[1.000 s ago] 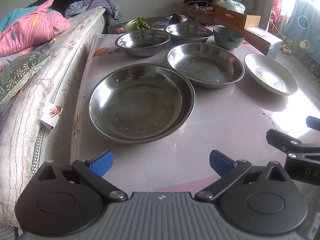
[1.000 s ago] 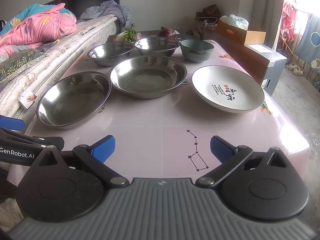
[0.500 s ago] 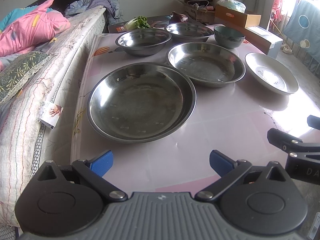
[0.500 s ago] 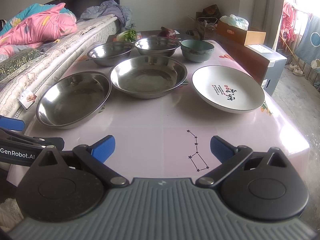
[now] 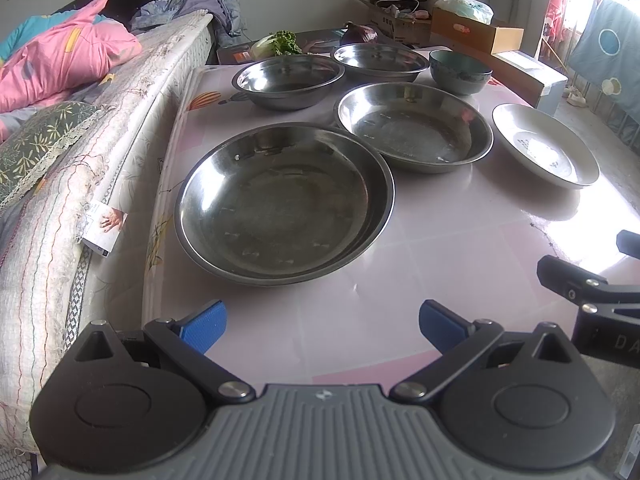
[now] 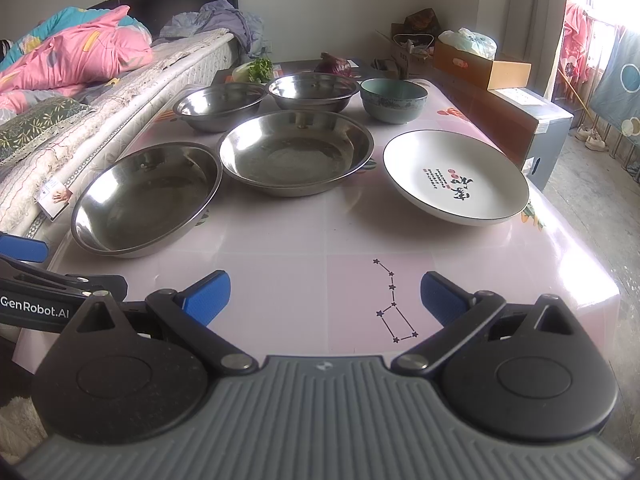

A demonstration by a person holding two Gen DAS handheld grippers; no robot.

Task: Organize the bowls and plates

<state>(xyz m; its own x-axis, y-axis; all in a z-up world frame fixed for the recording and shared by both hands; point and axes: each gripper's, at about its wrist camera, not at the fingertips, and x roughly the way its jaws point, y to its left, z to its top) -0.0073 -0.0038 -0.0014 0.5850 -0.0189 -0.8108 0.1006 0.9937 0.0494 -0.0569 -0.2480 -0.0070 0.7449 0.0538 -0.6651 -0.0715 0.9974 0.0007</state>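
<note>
Sitting empty on a pink table (image 6: 320, 240), six dishes surround a central steel plate (image 6: 296, 152): a nearer steel plate (image 5: 280, 200) to its left, a white plate (image 6: 456, 176) to its right, two steel bowls (image 6: 220, 104) and a green bowl (image 6: 394, 98) behind. Left gripper (image 5: 320, 318) and right gripper (image 6: 324, 296) hover before them, jaws spread, holding nothing.

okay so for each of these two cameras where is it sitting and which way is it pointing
Left wrist: rides the left tongs, low at the near left table corner, facing the nearest steel plate; right tongs' tip at right.
Right wrist: rides the right tongs, near the table's front edge, facing the white plate; left tongs at left.
Shared: the table, all six dishes, bed.
</note>
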